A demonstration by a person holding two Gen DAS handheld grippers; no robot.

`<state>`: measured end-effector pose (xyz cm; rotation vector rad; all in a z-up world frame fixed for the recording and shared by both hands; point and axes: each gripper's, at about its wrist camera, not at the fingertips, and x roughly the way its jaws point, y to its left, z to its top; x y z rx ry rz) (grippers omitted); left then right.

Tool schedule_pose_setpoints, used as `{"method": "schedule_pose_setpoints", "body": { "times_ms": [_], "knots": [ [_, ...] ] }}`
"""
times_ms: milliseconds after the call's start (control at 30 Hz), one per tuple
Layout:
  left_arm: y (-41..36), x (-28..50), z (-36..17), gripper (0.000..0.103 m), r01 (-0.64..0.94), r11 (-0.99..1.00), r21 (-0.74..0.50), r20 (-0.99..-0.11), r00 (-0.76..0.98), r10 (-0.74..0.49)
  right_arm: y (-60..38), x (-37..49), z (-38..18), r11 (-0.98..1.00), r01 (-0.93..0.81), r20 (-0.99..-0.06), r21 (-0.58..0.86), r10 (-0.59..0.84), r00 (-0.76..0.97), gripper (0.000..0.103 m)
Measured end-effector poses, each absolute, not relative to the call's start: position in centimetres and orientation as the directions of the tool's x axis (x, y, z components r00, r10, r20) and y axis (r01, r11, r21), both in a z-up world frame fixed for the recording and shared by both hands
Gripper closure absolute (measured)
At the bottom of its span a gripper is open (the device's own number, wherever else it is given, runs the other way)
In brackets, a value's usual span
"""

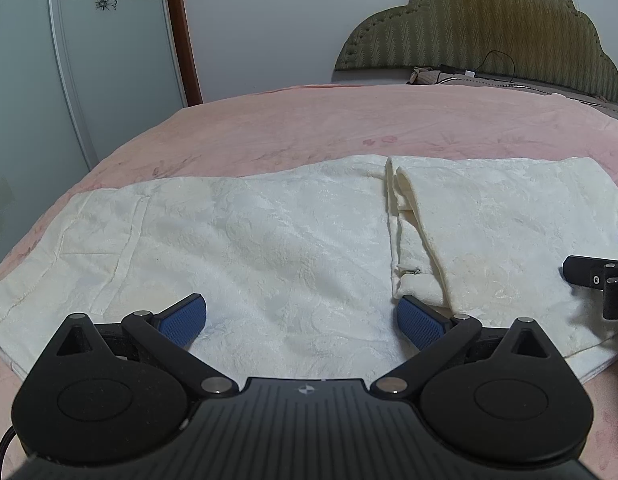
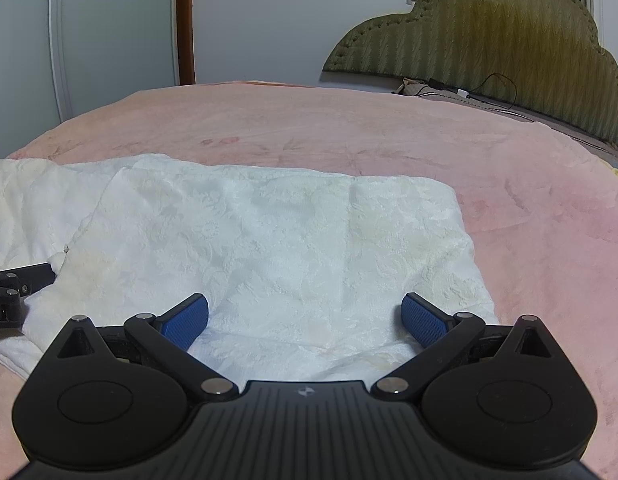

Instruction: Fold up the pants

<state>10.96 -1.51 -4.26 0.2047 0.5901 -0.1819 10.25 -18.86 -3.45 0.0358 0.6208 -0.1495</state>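
Left wrist view shows you the pink bed filling the frame, with the green padded headboard standing at its far right end and a sliding door with flower decals off the far left corner. Across the bed's near edge lie the white pants, spread flat from left to right. Their right part is folded back over itself, so a doubled layer sits on top with its hem edge running from the far side toward you; a small zipper or clasp shows at that edge. The right wrist view gives you the same doubled layer lying smooth, its far right corner well short of the bed's far edge.

Your left gripper hovers low over the pants at the near edge, its blue pads spread wide and holding nothing. Your right gripper hangs over the folded part, likewise released and empty, pads wide apart. A cable lies by the headboard.
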Motion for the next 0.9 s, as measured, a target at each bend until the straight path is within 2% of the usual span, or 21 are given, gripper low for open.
{"method": "schedule_pose_setpoints", "body": {
  "times_ms": [67, 133, 233, 400, 600, 667, 767, 900],
  "knots": [
    [-1.4, 10.8, -4.1, 0.000, 0.229, 0.964, 0.134, -0.563, 0.819, -0.116, -18.7, 10.2, -3.4, 0.988, 0.152, -0.579, -0.017, -0.134, 0.804, 0.000],
    [-0.8, 10.1, -3.6, 0.009, 0.217, 0.967, 0.136, -0.543, 0.832, -0.110, -18.2, 9.9, -3.2, 0.986, 0.158, -0.562, -0.042, -0.154, 0.813, 0.000],
    [1.5, 8.7, -2.0, 0.010, 0.171, 0.977, 0.128, -0.493, 0.866, -0.087, -15.8, 8.9, -2.1, 0.980, 0.136, -0.476, -0.143, -0.188, 0.859, 0.000],
    [7.5, 7.9, -0.1, 0.009, 0.000, 0.993, 0.117, -0.468, 0.882, 0.055, -8.4, 7.9, 0.4, 0.947, -0.095, -0.354, -0.308, -0.021, 0.935, 0.000],
    [14.9, 6.8, 0.9, 0.011, -0.216, 0.976, 0.029, -0.503, 0.841, 0.201, 0.9, 7.5, -0.6, 0.820, -0.390, -0.382, -0.418, 0.230, 0.895, 0.000],
    [16.6, 6.9, 0.9, 0.013, -0.230, 0.973, -0.022, -0.537, 0.823, 0.183, 3.0, 7.4, -1.1, 0.775, -0.449, -0.394, -0.444, 0.280, 0.875, 0.000],
    [18.4, 7.2, 0.6, 0.015, -0.208, 0.962, -0.175, -0.600, 0.797, 0.063, 5.5, 7.1, -2.2, 0.698, -0.477, -0.392, -0.534, 0.295, 0.871, 0.000],
    [19.5, 7.9, -0.2, 0.014, -0.162, 0.917, -0.365, -0.634, 0.764, -0.118, 8.0, 7.2, -4.0, 0.602, -0.469, -0.390, -0.647, 0.267, 0.881, 0.019]
  ]
}}
